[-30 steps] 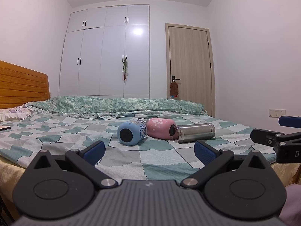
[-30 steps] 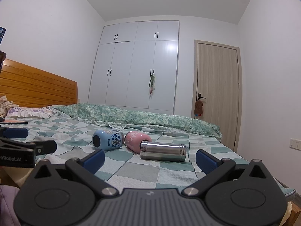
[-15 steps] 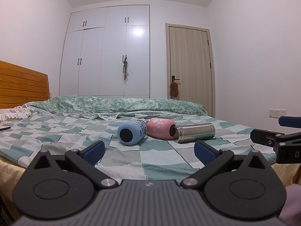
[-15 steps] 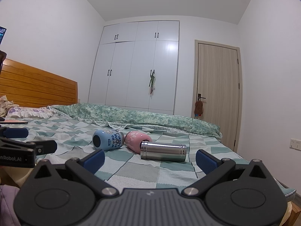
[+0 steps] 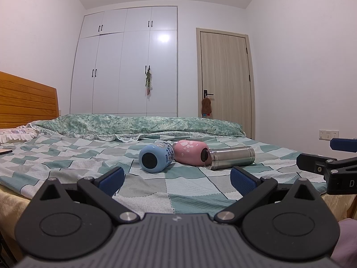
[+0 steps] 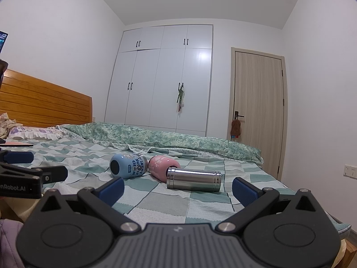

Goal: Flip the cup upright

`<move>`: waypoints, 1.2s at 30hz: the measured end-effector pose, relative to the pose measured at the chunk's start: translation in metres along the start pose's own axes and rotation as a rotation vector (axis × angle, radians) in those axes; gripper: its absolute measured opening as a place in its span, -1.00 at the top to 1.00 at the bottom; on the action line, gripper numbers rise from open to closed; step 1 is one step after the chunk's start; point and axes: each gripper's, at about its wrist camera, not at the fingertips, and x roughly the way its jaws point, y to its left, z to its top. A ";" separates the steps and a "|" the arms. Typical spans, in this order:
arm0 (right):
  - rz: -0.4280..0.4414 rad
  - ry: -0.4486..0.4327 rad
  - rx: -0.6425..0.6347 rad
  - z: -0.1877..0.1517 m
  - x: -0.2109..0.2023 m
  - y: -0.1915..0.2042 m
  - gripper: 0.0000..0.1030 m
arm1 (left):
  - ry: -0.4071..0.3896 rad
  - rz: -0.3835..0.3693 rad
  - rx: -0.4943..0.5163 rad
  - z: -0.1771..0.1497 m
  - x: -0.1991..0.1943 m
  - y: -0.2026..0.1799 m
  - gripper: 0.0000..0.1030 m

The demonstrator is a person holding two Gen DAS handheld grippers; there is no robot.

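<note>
Three cups lie on their sides in a row on the checkered bedspread: a blue cup [image 5: 155,158] [image 6: 128,165], a pink cup [image 5: 189,152] [image 6: 161,167] and a steel cup [image 5: 231,154] [image 6: 193,179]. My left gripper [image 5: 177,179] is open and empty, near the bed's front edge, short of the cups. My right gripper [image 6: 178,187] is open and empty, also short of the cups, nearest the steel one. Each gripper shows at the edge of the other's view.
The bed [image 5: 67,163] has a wooden headboard [image 6: 44,105] at the left and a rolled green quilt [image 5: 138,126] behind the cups. A white wardrobe [image 5: 125,67] and a wooden door [image 5: 225,78] stand at the back wall.
</note>
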 end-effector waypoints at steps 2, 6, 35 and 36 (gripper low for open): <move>0.000 0.000 0.000 0.000 0.000 0.000 -1.00 | 0.000 0.000 0.000 0.000 0.000 0.000 -1.00; 0.000 0.000 -0.001 0.000 0.000 0.000 -1.00 | 0.000 0.000 0.000 0.000 0.000 0.000 -1.00; -0.070 0.139 0.048 0.034 0.103 -0.091 -1.00 | 0.145 -0.272 0.326 0.069 0.170 -0.076 -1.00; -0.072 0.145 0.048 0.035 0.109 -0.094 -1.00 | 0.161 -0.289 0.356 0.071 0.182 -0.083 -1.00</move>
